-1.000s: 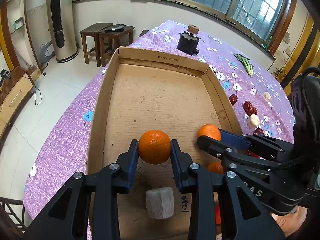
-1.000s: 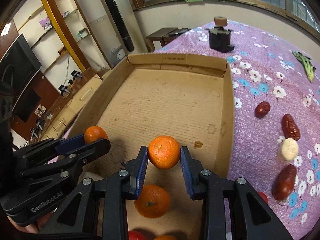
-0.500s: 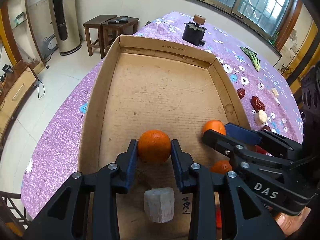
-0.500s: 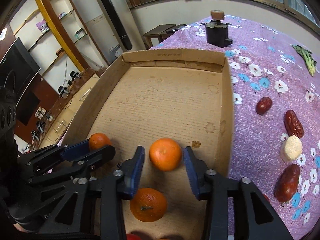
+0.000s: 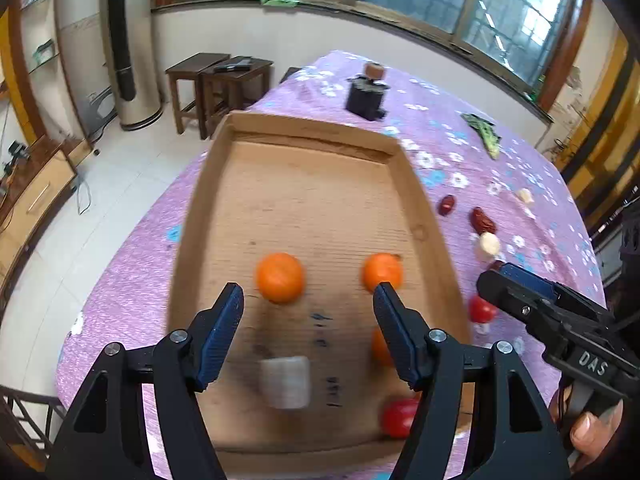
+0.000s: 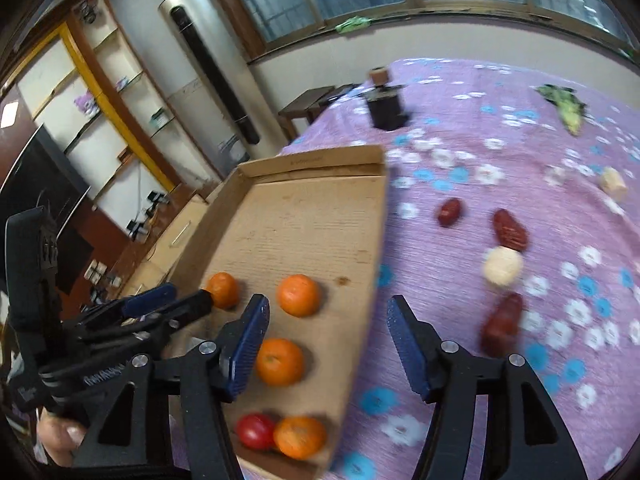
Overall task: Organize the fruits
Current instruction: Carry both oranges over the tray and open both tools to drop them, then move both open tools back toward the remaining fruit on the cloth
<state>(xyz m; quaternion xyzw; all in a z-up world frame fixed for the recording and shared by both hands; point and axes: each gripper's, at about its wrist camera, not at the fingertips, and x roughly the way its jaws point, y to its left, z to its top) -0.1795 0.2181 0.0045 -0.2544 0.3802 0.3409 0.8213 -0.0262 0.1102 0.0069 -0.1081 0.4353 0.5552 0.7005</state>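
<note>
1. Both oranges have left the grippers since a second ago: the left gripper (image 5: 308, 300) and the right gripper (image 6: 328, 322) now stand spread wide and empty, where each had been clamped on a fruit.

2. Released fruit rests on the floor of the cardboard box (image 5: 200, 216): the left orange (image 5: 279, 277) at about 11 o'clock of the left gripper, the right orange (image 6: 299, 295) at about 10 o'clock of the right gripper.

3. Also boxed, seen from the right wrist: a third orange (image 6: 279, 361), a fourth orange (image 6: 299, 437) at the near wall, and a red tomato (image 6: 255, 431) touching it. A pale block (image 5: 285, 380), blurred, lies in the box too.

4. Left out on the purple table (image 6: 520, 92), at 1 to 2 o'clock of the right gripper: three red dates (image 6: 509, 229), a pale round piece (image 6: 502, 265) and another pale chunk (image 6: 614, 184) farther off.

5. Judged from this, the oranges are sorted; the loose dates remain, and the right gripper, angled past the box wall toward the table, looks set to go for them.
</note>
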